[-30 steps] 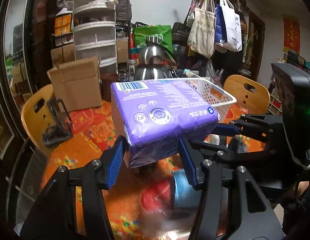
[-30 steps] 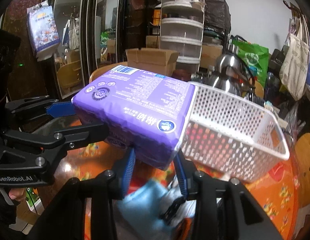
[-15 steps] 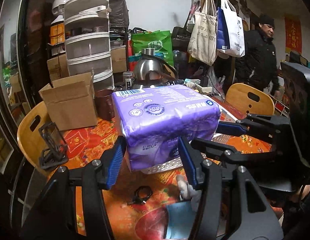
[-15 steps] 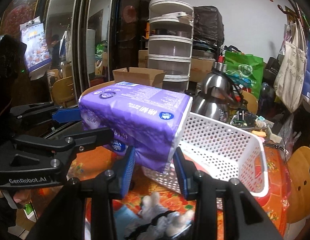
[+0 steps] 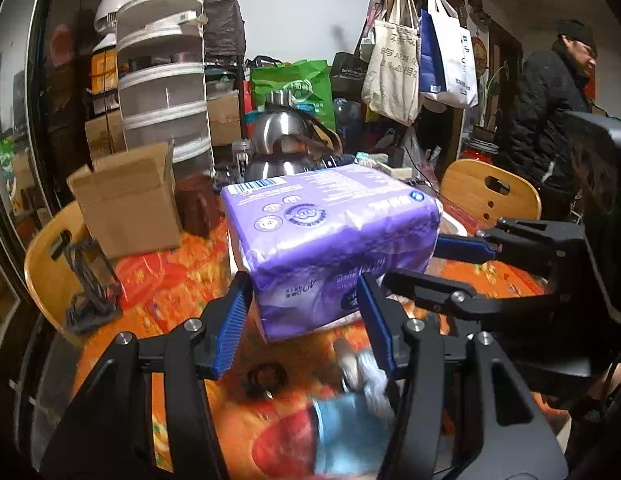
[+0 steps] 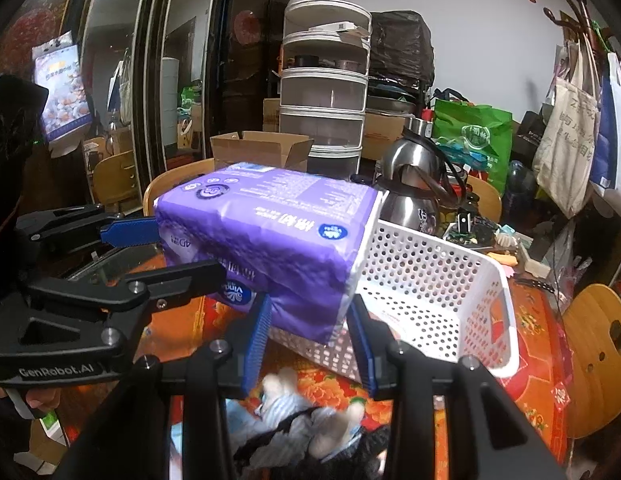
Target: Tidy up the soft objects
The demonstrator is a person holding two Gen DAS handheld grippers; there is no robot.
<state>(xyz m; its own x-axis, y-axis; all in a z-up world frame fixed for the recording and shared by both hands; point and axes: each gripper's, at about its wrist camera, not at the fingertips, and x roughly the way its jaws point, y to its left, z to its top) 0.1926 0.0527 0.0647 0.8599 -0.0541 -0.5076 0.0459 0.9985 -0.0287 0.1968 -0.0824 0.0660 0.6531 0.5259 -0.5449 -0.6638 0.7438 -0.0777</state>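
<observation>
Tissue pack (image 5: 330, 236), purple and soft, is held in the air above the desk (image 5: 158, 280) by both claws at once. On the left side of the left wrist view stands an open cardboard box (image 5: 128, 196), and behind it a stack of round clear containers (image 5: 162, 92). In the middle, the left claw (image 5: 306, 308) is clenched on the near end of the pack, with its blue pads (image 5: 230, 320) pressing into the wrapper. To the right, the right claw (image 5: 434, 268) grasps the pack from the side.

In the right wrist view the right claw (image 6: 306, 324) pinches the lower end of the pack (image 6: 266, 236). This end hangs over the near rim of a white perforated basket (image 6: 434, 292), which lies on the desk. Behind the basket stands a steel kettle (image 6: 414, 184). Soft cloth items (image 6: 302, 428) lie below the claw, blurred.
</observation>
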